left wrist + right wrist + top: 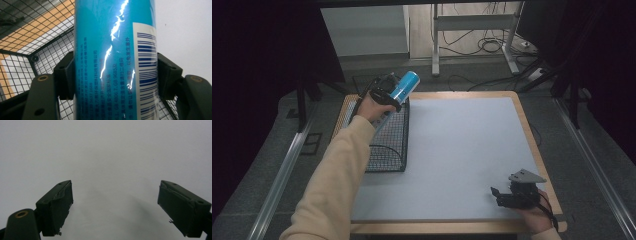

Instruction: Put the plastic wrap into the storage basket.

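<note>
A blue can (pixel 405 86) with a white label and a barcode is held tilted above the far end of a black wire basket (pixel 388 145). My left gripper (pixel 388 96) is shut on it. In the left gripper view the can (pixel 112 60) stands between both pads, which press on its sides, with the basket's mesh (pixel 27 55) behind it. My right gripper (pixel 498 196) rests at the table's near right corner, pointing left. In the right gripper view the right gripper (pixel 115 205) is open, with bare grey mat between its jaws.
The basket stands along the left edge of the grey mat (pixel 457 150) on a wooden table (pixel 532 145). A metal table frame and loose cables (pixel 484 42) lie on the floor beyond the far edge.
</note>
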The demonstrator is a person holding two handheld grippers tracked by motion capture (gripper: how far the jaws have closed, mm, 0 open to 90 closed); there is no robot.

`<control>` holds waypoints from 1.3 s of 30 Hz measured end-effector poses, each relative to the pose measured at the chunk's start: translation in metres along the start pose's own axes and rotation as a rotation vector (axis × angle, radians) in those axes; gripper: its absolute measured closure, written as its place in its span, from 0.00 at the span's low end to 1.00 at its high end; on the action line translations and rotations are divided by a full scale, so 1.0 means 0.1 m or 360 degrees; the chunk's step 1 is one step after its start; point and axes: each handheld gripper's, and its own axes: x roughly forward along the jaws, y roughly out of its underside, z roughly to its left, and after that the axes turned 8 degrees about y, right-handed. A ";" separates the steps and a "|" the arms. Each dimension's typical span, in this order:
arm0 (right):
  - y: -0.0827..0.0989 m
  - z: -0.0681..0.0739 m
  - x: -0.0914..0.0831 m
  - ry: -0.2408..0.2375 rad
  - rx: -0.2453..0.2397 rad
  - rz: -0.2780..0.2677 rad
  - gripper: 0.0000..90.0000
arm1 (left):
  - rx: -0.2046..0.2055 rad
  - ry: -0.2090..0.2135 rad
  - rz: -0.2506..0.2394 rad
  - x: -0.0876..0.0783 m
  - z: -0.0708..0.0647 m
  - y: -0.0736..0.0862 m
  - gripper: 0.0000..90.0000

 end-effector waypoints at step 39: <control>0.00 0.04 -0.02 -0.0014 -0.0039 0.0004 0.15 | 0.0004 -0.0149 0.0167 0.35 0.02 0.04 0.17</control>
